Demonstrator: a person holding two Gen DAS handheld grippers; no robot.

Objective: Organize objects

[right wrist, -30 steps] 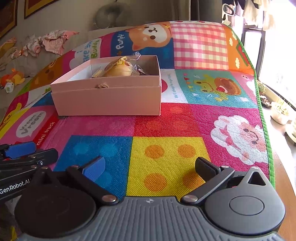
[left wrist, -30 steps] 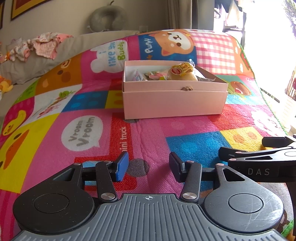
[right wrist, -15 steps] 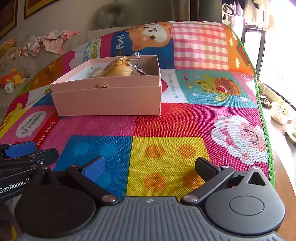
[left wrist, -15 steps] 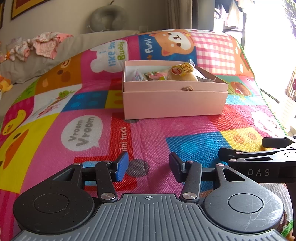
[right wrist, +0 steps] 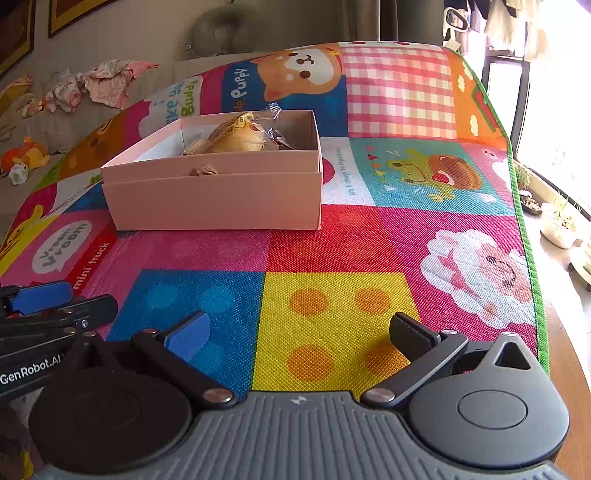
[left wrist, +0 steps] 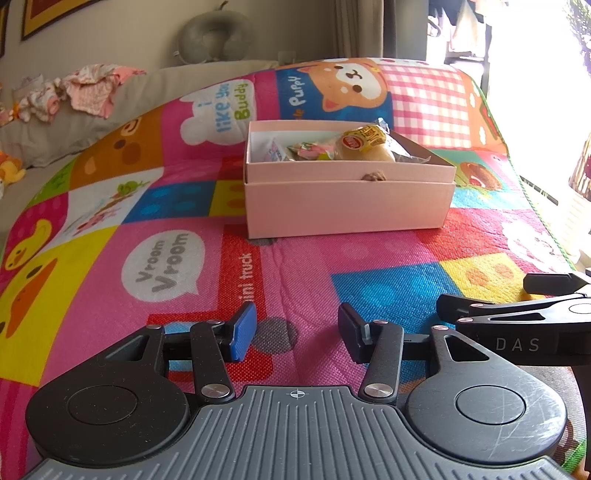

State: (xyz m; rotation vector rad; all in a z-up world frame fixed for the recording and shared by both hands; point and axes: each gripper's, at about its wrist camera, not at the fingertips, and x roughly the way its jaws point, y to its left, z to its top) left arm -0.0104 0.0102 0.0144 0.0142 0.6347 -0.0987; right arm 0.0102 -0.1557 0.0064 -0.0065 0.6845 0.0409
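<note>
Box: pink box sitting mid-mat, holding a wrapped bun and small packets.
Left gripper: hovering open, empty.
Right gripper: gaping wide, empty.
Path: nothing lying between grippers and box.
Far edge: pillow, crumpled clothes.

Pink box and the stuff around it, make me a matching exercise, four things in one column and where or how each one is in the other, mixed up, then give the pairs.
Things:
1. pink box
2. wrapped bun
3. left gripper
4. grey neck pillow

Places or states:
A. up against the wall behind the mat
B. inside the box, toward its right end in the left wrist view
C. open and empty, over the mat
D. standing on the colourful play mat, lid off

Pairs: 1-D, 2-B, 3-C, 4-A
</note>
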